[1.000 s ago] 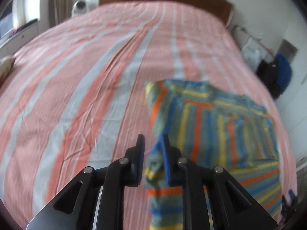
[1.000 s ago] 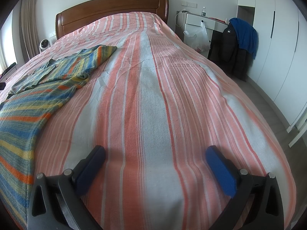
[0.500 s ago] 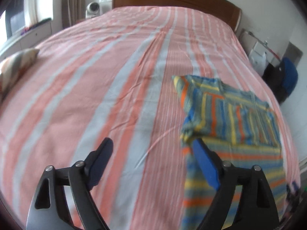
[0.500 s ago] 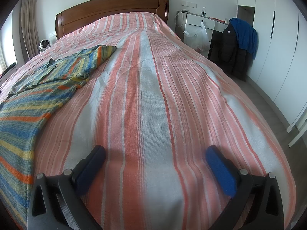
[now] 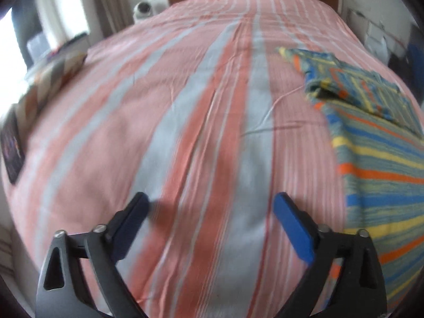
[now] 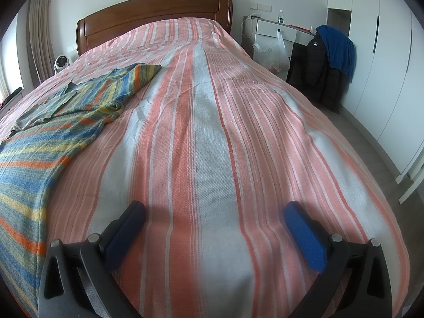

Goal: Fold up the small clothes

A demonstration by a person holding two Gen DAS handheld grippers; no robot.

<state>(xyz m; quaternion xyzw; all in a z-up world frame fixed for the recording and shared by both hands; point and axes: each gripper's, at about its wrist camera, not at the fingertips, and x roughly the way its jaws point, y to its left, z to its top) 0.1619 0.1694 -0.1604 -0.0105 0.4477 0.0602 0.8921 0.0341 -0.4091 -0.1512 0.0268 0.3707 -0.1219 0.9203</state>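
A striped garment (image 5: 379, 159) in blue, yellow, orange and green lies on the bed at the right of the left wrist view, with one part folded over on top of it (image 5: 352, 87). My left gripper (image 5: 210, 204) hovers over bare bedspread to the garment's left, its jaws opening wide with nothing between them. In the right wrist view the same striped garment (image 6: 53, 129) lies at the left. My right gripper (image 6: 214, 212) stands open over the bedspread, well to the right of the garment, holding nothing.
The pink, grey and white striped bedspread (image 6: 212, 122) covers the whole bed, with a wooden headboard (image 6: 153, 13) at the far end. A white nightstand (image 6: 275, 31), a plastic bag and dark and blue jackets (image 6: 328, 61) stand right of the bed. A small fan (image 6: 61, 63) sits left.
My left gripper let go of the striped garment's edge, opened wide and moved left off the garment onto bare bedspread. The folded-over part now rests on the garment. The right gripper has not moved.
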